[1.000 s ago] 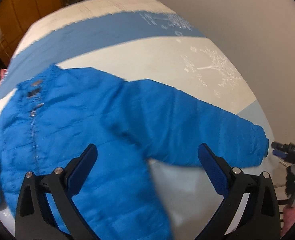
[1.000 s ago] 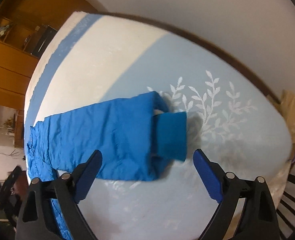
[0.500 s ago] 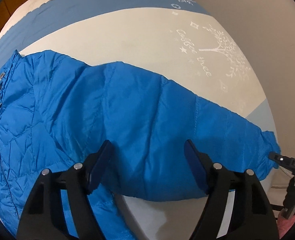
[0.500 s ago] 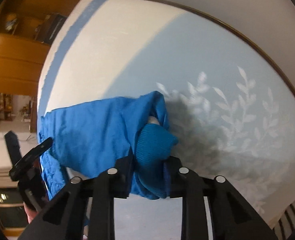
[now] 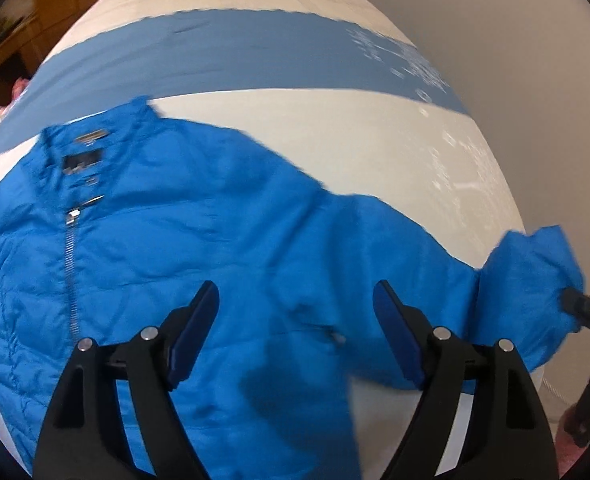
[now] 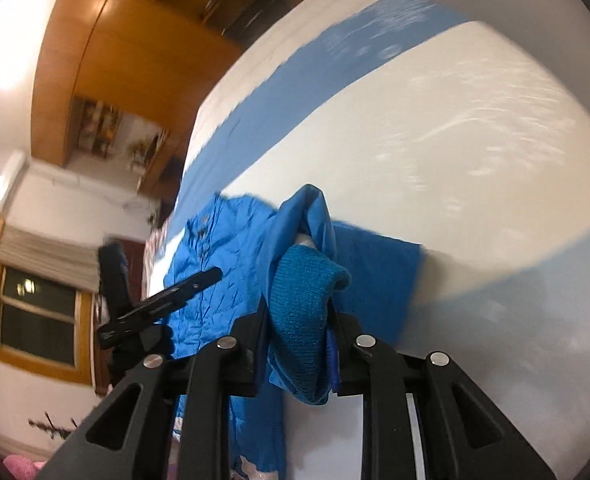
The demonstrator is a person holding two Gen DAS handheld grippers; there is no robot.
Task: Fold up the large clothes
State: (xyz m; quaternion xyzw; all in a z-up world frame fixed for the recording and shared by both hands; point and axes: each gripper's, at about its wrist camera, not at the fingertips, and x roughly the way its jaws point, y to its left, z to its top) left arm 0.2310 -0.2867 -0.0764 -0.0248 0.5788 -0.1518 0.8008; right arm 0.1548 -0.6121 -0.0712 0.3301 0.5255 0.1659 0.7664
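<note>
A bright blue puffer jacket [image 5: 175, 248] lies front up on the bed [image 5: 335, 128], zipper at the left and one sleeve [image 5: 415, 264] stretched out to the right. My left gripper [image 5: 295, 320] hovers over the armpit area. Its jaws are opening, with jacket fabric below the gap and no pad pressing on it. My right gripper [image 6: 295, 344] is shut on the knitted cuff [image 6: 303, 312] of that sleeve and holds it lifted off the bed. In the left wrist view the right gripper [image 5: 579, 308] shows at the sleeve's end. The left gripper [image 6: 163, 304] appears in the right wrist view over the jacket [image 6: 215, 248].
The bed cover has white and blue bands with pale prints. A plain wall [image 5: 495, 40] runs along the bed's right side. A wooden wardrobe [image 6: 107, 60] and a window [image 6: 39, 320] stand beyond the far side. Something pink [image 5: 19, 88] lies at the left edge.
My right gripper closed on the sleeve cuff, then lifted it and rolled. My left gripper swung across the sleeve and back toward the shoulder, its jaws narrower than at first.
</note>
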